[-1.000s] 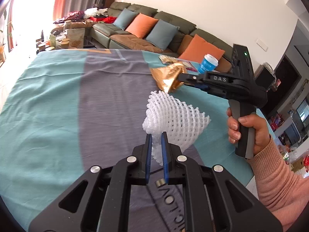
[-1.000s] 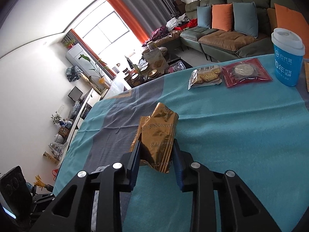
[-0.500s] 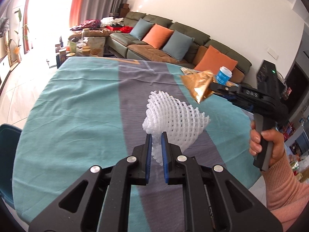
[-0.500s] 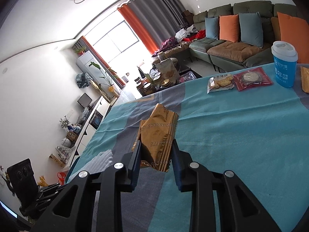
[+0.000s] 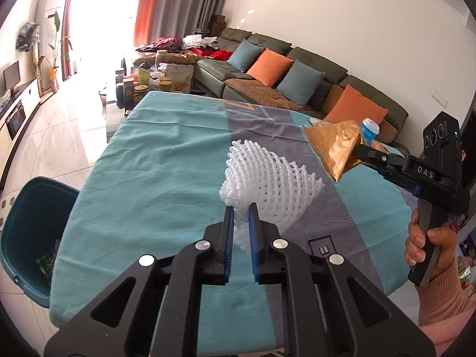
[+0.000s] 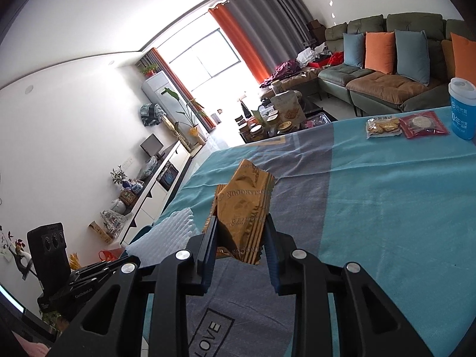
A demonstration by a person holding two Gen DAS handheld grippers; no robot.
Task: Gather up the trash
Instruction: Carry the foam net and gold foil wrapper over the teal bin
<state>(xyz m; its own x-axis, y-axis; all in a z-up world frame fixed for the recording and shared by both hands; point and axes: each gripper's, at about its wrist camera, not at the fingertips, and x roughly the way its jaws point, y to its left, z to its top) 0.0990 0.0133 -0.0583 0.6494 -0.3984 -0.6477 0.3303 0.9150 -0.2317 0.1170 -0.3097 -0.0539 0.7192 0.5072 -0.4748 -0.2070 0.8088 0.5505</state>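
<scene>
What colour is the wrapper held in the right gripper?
Shiny gold with dark print; the wrapper shows best in the right wrist view.

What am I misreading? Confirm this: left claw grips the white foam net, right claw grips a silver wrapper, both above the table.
One detail is wrong: the wrapper is gold, not silver. The right wrist view shows the right claw shut on a gold foil wrapper. The rest holds: the left claw grips the white foam net, both above the table.

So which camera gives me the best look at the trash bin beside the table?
The left wrist view. The teal trash bin stands at the table's left edge, its open top and some litter inside visible. In the right wrist view it is hidden behind the white foam net and the grippers.
</scene>
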